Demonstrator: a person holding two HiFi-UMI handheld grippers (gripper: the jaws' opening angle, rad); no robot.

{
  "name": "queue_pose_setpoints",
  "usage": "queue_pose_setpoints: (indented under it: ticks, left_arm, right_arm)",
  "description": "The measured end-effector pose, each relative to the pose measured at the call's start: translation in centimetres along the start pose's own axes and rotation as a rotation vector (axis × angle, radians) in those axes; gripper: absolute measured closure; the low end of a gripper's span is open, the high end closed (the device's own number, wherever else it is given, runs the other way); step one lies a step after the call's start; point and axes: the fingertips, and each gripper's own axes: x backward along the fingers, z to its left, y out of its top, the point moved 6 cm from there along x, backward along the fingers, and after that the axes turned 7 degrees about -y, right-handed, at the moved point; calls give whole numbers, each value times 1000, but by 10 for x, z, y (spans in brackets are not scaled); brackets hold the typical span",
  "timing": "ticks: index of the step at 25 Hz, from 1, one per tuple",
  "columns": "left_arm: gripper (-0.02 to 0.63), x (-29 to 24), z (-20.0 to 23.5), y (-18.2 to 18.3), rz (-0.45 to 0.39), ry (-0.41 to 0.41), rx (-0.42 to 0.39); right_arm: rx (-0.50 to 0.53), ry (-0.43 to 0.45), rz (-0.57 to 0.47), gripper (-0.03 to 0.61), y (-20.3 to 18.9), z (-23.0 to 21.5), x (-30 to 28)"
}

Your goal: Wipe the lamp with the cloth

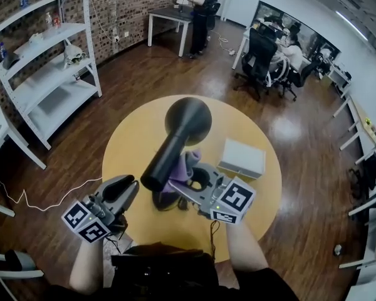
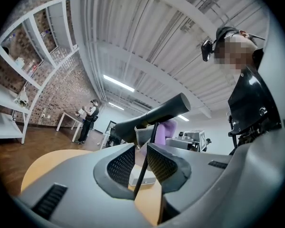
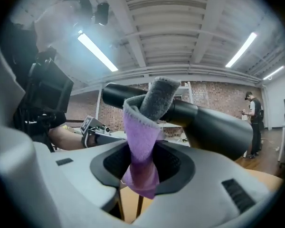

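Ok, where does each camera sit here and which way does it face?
Head view: on the person's head, steeply down onto the table and lamp; both forearms, left gripper and right gripper show.
Left gripper view: on that gripper, slightly upward along its parted jaws at the lamp's stem; the person's torso shows.
Right gripper view: on that gripper, along jaws shut on the cloth, toward the lamp; a forearm shows.
Shared: all three see the lamp.
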Motion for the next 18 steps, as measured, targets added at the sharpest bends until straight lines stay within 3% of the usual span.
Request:
queue_pose_setpoints:
  ticks: [5,7,9,18]
  left_arm:
    - [536,-5,-7,5,38,-53,-43]
    - [476,-9,-9,0,73,-73,-50]
    - [476,-9,-11,-4,82,-72,-46]
    - [476,-3,2,-10,81,-7,11]
  right_arm:
    - [-27,-76,-31,442,-24,2,-16]
    - [-42,-86,-29,445,-37,4,-18]
    - [-44,-86,-20,446,-50,7,-19]
    - [-73,-68,177,448,-119,8,-30]
